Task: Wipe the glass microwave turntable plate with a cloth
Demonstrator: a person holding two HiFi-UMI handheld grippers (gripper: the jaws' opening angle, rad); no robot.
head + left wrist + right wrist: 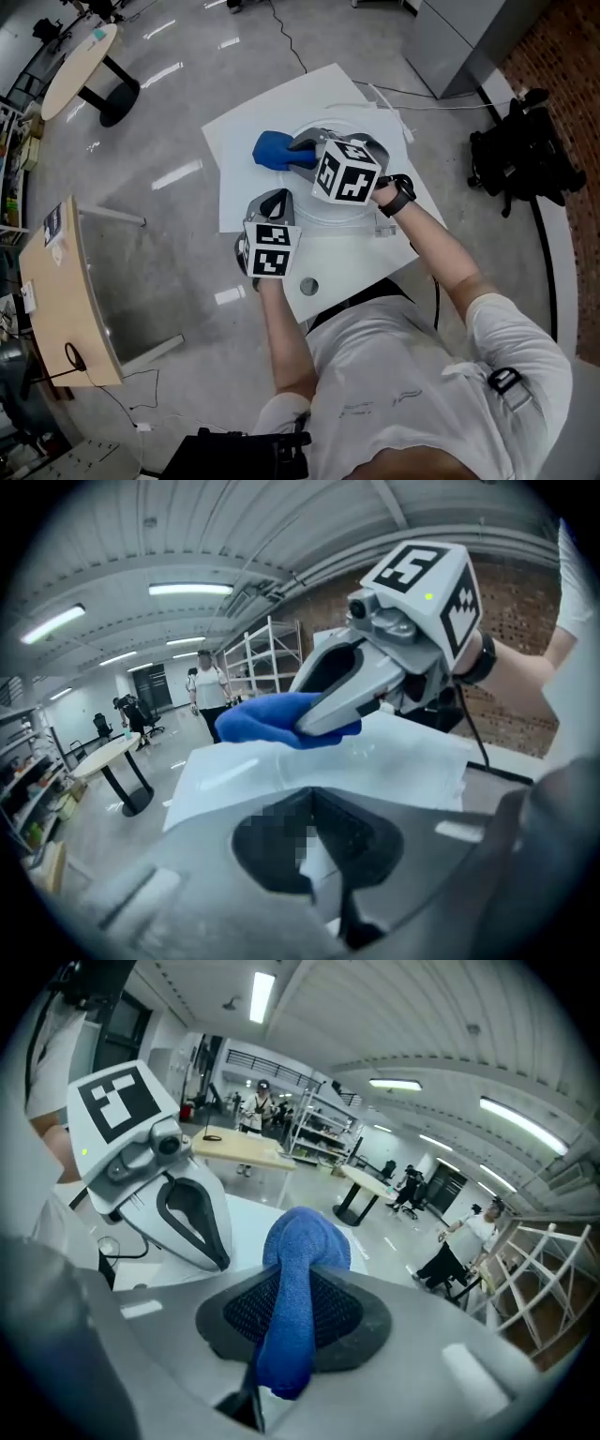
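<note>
Right gripper (300, 155) is clamped tight on the blue cloth (272, 150) at the far-left edge of the glass plate (330, 212), which sits on the white table (246, 131). Left gripper (274, 201) has its jaws closed, apparently pinching the plate's near rim. Risk: that thin pinch slips and the plate skids under wiping pressure.

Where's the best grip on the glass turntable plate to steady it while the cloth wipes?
Pinch the near rim, coming in low from the person's side. The glass turntable plate lies flat on the white tabletop, so only its thin edge gives fingers a hold, and the right gripper with the blue cloth works the far-left part. The left gripper is shut on that rim.
</note>
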